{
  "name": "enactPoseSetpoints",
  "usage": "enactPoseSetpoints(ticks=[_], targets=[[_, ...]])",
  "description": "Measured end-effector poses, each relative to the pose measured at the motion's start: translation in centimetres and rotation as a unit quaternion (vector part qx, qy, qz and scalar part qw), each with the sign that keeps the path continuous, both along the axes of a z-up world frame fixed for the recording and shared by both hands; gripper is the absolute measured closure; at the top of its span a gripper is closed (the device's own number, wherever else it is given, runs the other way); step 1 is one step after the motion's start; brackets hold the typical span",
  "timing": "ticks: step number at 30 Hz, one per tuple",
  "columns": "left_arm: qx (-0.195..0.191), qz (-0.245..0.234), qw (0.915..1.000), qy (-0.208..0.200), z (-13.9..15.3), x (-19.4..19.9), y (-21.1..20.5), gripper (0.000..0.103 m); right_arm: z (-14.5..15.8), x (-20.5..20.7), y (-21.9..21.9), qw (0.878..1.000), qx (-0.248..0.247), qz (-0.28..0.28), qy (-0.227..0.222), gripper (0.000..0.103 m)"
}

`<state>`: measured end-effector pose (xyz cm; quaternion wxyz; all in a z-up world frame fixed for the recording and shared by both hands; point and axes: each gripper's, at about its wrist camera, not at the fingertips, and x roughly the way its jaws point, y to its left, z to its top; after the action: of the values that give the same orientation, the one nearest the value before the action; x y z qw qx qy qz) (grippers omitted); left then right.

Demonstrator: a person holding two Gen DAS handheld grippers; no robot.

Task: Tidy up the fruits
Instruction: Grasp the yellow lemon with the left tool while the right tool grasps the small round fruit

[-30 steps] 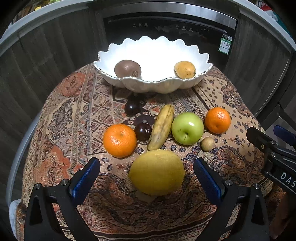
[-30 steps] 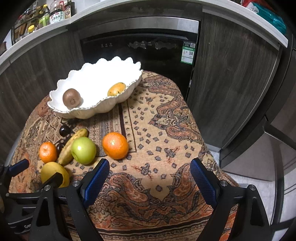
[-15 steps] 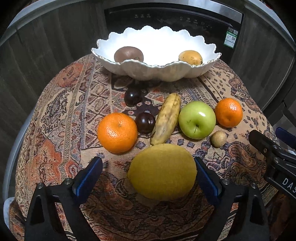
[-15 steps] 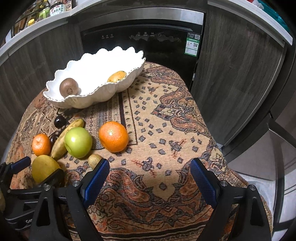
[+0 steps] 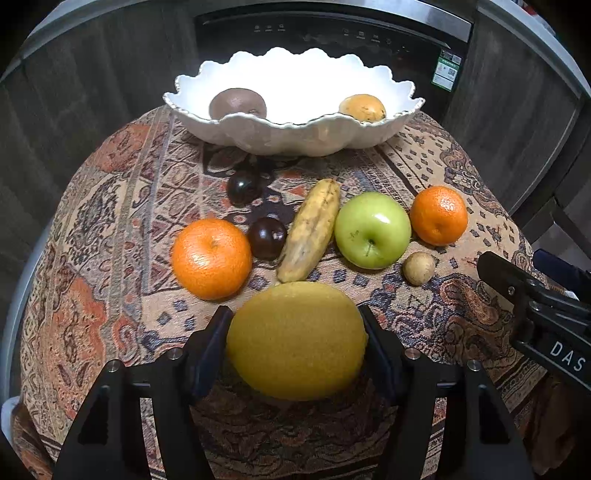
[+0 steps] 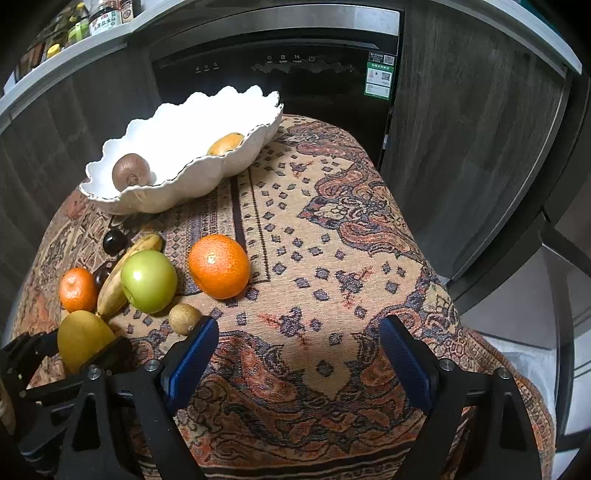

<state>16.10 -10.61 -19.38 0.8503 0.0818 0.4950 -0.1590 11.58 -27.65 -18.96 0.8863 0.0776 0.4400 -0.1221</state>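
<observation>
Yellow lemon (image 5: 297, 341) on patterned cloth (image 5: 110, 229), between closing jaws of left gripper (image 5: 295, 343), pads touching both sides. Right gripper (image 6: 297, 354) wide apart, empty, above cloth. White scalloped bowl (image 5: 295, 136) beyond.

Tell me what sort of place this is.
Most likely a home kitchen. A built-in dishwasher with a control strip sits between dark wood cabinet fronts, and bottles stand on the counter above. The fruit lies on a small table under a patterned cloth.
</observation>
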Motion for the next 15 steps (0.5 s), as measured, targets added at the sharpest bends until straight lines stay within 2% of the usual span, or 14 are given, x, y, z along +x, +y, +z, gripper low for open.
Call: enactPoseSetpoints(ticks=[9, 15], targets=[[0.003, 0.031, 0.9994, -0.017, 1.6, -0.6, 2.9, 0.037, 0.2, 0.9, 2.5, 0.999, 0.009, 0.050, -0.007, 0.015], [0.004, 0.054, 0.9982, -0.024, 1.8, -0.6, 5.0, 0.037, -0.5, 2.1, 4.5, 0.997, 0.006, 0.079, 0.003, 0.028]])
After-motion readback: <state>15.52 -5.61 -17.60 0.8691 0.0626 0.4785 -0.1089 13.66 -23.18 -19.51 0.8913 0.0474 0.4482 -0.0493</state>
